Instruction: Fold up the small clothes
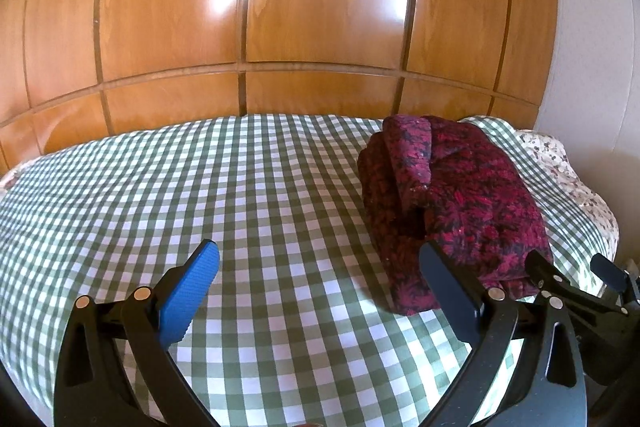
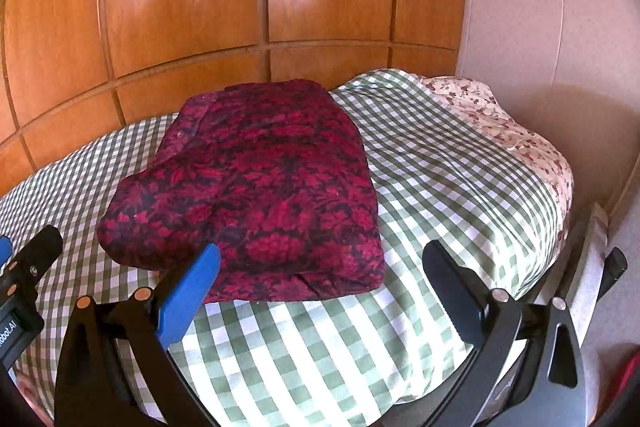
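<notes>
the folded red patterned garment [image 2: 256, 183] lay at the centre of the right wrist frame on the green checked bedcover [image 2: 432, 163], while the left gripper [image 1: 320, 259] and right gripper [image 2: 320, 259] both stood wide apart, holding nothing.

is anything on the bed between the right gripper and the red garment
Nothing visible. The right gripper is open and empty, and only bare checked bedcover lies between it and the folded red garment, whose near edge sits just ahead of the blue pad.
</notes>
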